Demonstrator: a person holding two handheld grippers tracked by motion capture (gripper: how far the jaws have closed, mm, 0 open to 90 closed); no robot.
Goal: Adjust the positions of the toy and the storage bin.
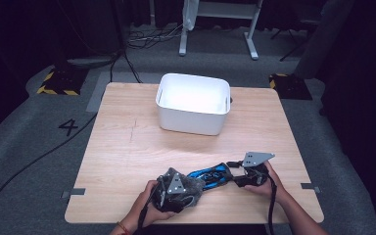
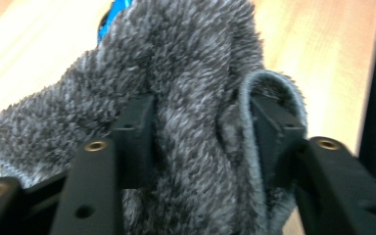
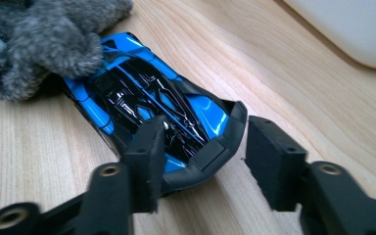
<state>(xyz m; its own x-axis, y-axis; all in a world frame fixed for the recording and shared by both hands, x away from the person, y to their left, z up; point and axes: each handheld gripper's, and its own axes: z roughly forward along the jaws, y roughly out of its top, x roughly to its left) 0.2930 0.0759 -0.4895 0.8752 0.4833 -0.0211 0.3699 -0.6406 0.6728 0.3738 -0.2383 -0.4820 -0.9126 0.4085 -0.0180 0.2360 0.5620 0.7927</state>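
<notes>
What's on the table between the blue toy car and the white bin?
Nothing: in the high view, bare wood runs from the car to the bin.

In the left gripper view the grey fluffy cloth (image 2: 196,98) runs off the top and bottom edges and hides all but a sliver of the blue toy car (image 2: 111,14) at the upper left. In the right gripper view the cloth (image 3: 39,44) covers the car's (image 3: 152,107) far end at the upper left, and the white bin (image 3: 352,29) is cut off at the upper right corner. In the high view the person's forearms are cut off at the bottom edge, and the car (image 1: 210,175) there is too small to make out detail.
</notes>
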